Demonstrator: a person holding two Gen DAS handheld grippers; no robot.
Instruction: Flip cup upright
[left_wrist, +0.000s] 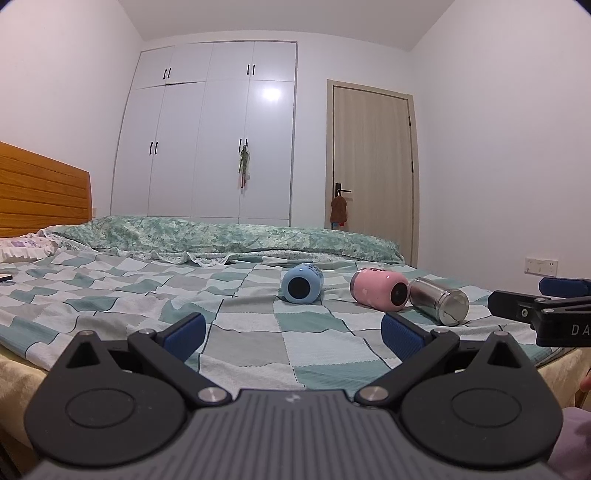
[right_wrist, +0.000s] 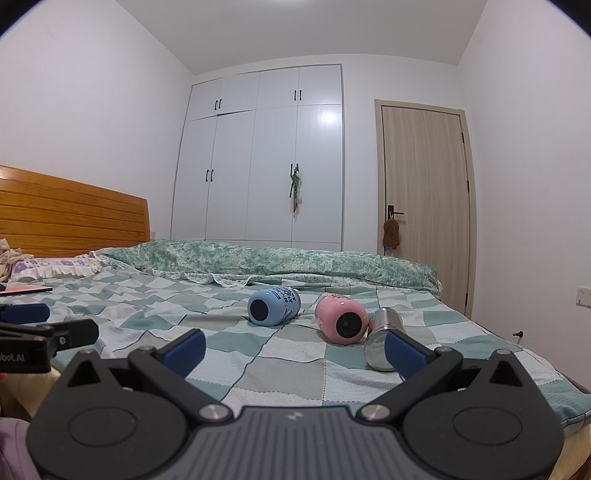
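Note:
Three cups lie on their sides on the checked bed sheet: a blue cup (left_wrist: 302, 283) (right_wrist: 272, 306), a pink cup (left_wrist: 380, 288) (right_wrist: 341, 319) and a steel cup (left_wrist: 439, 301) (right_wrist: 378, 338). The pink and steel cups touch. My left gripper (left_wrist: 293, 334) is open and empty, well short of the cups. My right gripper (right_wrist: 295, 352) is open and empty; its right finger overlaps the steel cup in view. The right gripper also shows in the left wrist view (left_wrist: 539, 302), and the left gripper in the right wrist view (right_wrist: 40, 326).
A rolled green quilt (left_wrist: 229, 236) lies behind the cups. A wooden headboard (left_wrist: 40, 192) and pillow (right_wrist: 51, 267) are at the left. A phone (right_wrist: 26, 290) lies on the sheet at far left. The bed's near edge (left_wrist: 22, 369) is below my grippers. Wardrobe and door stand behind.

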